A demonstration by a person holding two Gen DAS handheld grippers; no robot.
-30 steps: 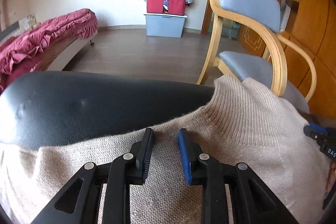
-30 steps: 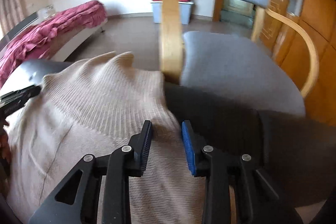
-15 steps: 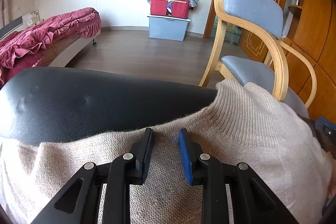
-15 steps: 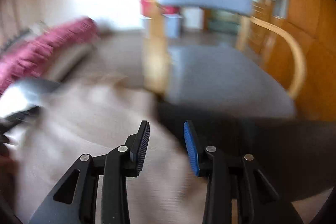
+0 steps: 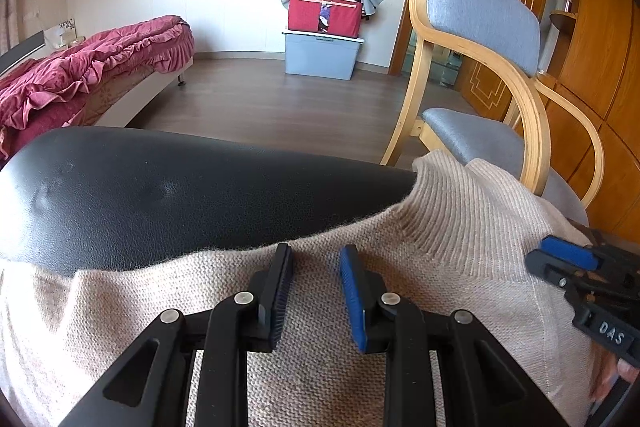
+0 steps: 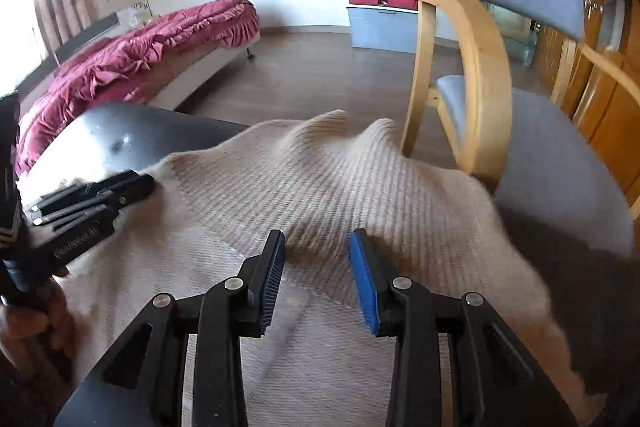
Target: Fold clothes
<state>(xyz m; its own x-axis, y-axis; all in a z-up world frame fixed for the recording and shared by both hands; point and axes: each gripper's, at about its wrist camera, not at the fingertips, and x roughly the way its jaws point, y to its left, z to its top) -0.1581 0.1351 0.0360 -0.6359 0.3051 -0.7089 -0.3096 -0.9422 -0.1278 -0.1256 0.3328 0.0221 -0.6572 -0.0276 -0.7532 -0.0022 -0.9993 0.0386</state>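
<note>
Hovering over the beige sweater [image 5: 460,227] — left gripper [image 5: 316,267] and right gripper [image 6: 316,255] both parted, gripping nothing — black cushion [image 5: 180,195] beneath.

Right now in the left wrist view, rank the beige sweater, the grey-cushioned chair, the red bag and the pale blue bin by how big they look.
1. beige sweater, though it is nearest the camera
2. grey-cushioned chair
3. red bag and pale blue bin: too alike to rank

The beige sweater [image 5: 460,227] runs off the bottom edge of both views, its hem and sleeves unseen. At lower right of the left view, the right gripper [image 5: 576,267] is cut by the frame, its jaws perhaps apart.
</note>
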